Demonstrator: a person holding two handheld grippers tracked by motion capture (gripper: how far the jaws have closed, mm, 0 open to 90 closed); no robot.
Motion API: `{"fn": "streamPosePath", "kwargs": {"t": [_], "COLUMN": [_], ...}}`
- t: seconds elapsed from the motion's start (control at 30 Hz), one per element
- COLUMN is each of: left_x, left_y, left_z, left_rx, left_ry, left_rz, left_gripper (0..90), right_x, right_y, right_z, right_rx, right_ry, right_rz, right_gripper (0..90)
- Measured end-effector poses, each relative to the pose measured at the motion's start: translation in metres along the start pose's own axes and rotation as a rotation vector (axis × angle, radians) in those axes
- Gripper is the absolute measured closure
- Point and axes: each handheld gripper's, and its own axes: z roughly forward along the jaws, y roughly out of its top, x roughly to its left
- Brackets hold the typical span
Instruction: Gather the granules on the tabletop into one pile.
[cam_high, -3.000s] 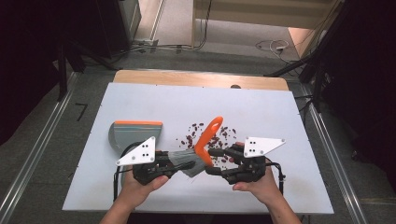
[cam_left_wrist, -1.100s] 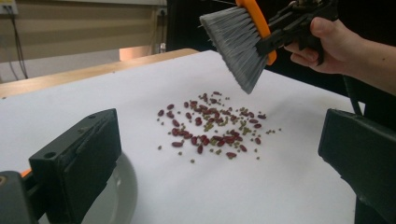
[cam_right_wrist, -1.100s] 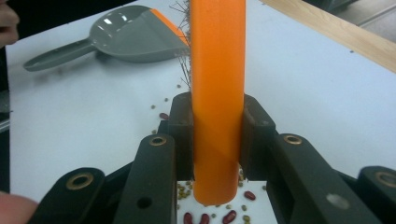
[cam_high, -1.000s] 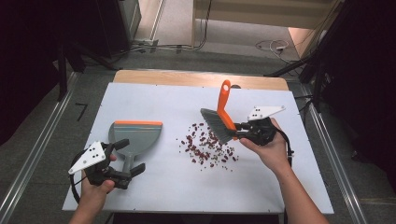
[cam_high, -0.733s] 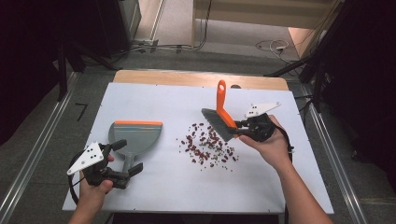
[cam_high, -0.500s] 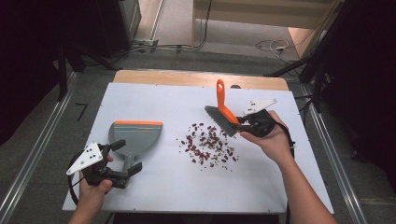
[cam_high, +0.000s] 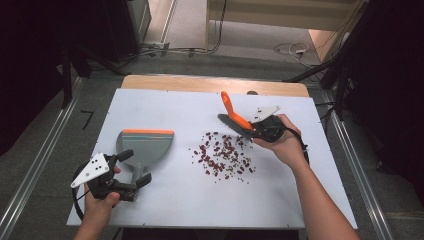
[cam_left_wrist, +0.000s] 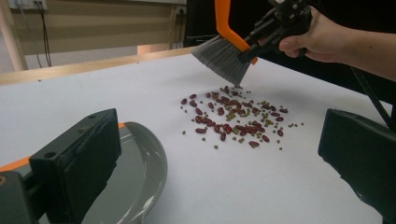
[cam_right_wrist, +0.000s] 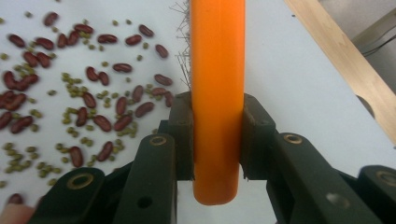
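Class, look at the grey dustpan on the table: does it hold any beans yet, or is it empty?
Empty. The dustpan shows a bare grey inside, and the beans all lie loose on the table beside it, below the brush.

On the white worktop (cam_high: 165, 105), the right gripper (cam_high: 256, 131) clamps an orange-handled grey brush (cam_high: 233, 116) near the far edge, just beyond scattered red beans (cam_high: 222, 157). The left gripper (cam_high: 132, 170), jaws apart, sits near the front-left corner, over a grey orange-edged dustpan (cam_high: 145, 145).

dustpan (cam_high: 145, 147) left of beans (cam_high: 222, 156), brush (cam_high: 235, 120) behind
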Motion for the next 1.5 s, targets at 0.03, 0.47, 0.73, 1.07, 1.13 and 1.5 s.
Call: {"fn": "streamPosePath", "kwargs": {"t": [0.03, 0.47, 0.73, 1.07, 1.13, 1.5], "left_x": [0.0, -0.002, -0.003, -0.003, -0.003, -0.003], "left_y": [0.0, 0.001, 0.001, 0.001, 0.001, 0.002], "left_z": [0.0, 0.0, 0.0, 0.0, 0.001, 0.0], "left_rx": [0.0, -0.002, -0.002, -0.002, -0.001, -0.007], "left_ry": [-0.002, -0.007, -0.01, -0.008, -0.009, -0.007], "left_rz": [-0.001, 0.003, 0.005, 0.005, 0.006, 0.006], "left_gripper": [0.0, 0.0, 0.0, 0.0, 0.0, 0.0], "right_x": [-0.001, -0.003, 0.012, 0.019, 0.022, 0.036], "right_y": [0.001, 0.005, 0.013, 0.013, 0.013, 0.012], "right_z": [0.0, 0.008, 0.02, 0.02, 0.02, 0.008], "right_rx": [0.014, 0.154, 0.185, 0.241, 0.245, 0.272], "right_ry": [-0.014, -0.117, -0.099, -0.059, -0.061, -0.027], "right_rz": [-0.005, -0.122, -0.171, -0.208, -0.21, -0.291], "right_gripper": [68.4, 68.4, 68.4, 68.6, 68.6, 68.7]}}
